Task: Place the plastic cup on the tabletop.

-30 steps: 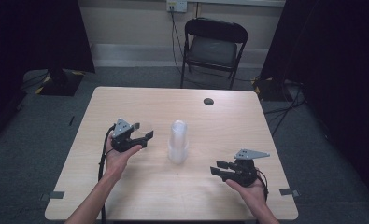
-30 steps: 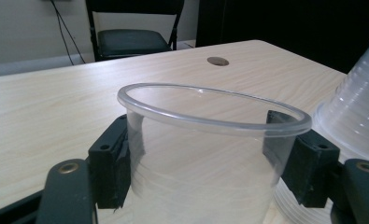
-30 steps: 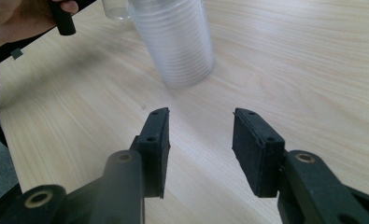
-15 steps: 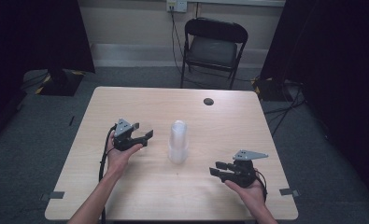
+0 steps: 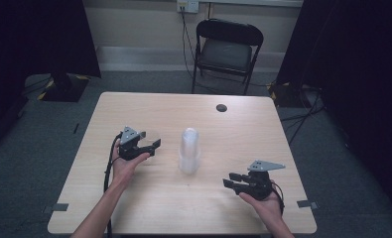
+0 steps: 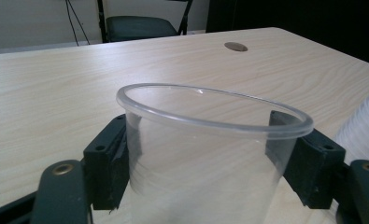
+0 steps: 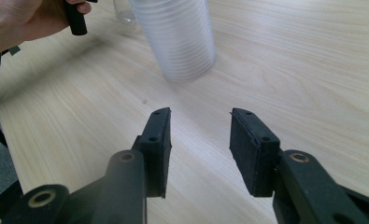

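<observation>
A single clear plastic cup (image 6: 205, 154) stands upright between the jaws of my left gripper (image 6: 210, 161), which is shut on its sides. From above, this cup (image 5: 151, 135) and the left gripper (image 5: 151, 144) sit left of centre on the wooden table (image 5: 243, 129). A tall stack of clear cups (image 5: 189, 151) stands at the table's middle, to the right of the held cup. My right gripper (image 5: 231, 181) rests near the front right, open, with nothing between its pads (image 7: 158, 144). It faces the stack (image 7: 177, 37), which stands well beyond its tips.
A small dark round disc (image 5: 222, 107) lies at the table's far side. A black folding chair (image 5: 228, 49) stands behind the table. The person's left hand (image 7: 23, 18) appears at the top left of the right gripper view.
</observation>
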`<state>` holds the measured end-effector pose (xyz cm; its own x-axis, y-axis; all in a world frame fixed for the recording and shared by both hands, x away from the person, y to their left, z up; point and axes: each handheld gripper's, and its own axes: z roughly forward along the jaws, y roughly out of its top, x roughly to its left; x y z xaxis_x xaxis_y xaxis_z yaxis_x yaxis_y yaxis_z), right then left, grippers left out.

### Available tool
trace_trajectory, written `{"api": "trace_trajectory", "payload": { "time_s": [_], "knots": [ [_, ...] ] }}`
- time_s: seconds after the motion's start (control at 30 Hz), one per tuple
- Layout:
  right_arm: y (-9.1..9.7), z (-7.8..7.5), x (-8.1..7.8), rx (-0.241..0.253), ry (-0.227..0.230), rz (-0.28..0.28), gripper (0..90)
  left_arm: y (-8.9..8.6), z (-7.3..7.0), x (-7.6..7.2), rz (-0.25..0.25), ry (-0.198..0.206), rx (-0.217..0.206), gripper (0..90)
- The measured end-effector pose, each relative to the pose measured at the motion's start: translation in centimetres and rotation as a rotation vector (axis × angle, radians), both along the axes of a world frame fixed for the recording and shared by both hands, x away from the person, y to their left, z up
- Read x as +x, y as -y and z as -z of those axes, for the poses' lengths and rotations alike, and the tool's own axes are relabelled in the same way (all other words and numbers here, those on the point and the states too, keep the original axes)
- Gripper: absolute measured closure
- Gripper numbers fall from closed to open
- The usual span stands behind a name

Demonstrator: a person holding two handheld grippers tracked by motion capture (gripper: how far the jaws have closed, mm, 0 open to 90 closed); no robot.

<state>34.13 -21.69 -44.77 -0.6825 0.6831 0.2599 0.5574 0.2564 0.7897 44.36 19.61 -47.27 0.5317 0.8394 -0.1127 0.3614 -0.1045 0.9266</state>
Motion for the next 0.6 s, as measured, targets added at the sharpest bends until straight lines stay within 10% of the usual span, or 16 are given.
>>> {"api": "trace_trajectory", "payload": {
  "time_s": [0.6],
  "knots": [
    [0.06, -0.11, -0.11, 0.000, 0.002, 0.002, 58.6, 0.44, 0.63, 0.00, 0.023, -0.061, 0.059, 18.3]
  ]
}}
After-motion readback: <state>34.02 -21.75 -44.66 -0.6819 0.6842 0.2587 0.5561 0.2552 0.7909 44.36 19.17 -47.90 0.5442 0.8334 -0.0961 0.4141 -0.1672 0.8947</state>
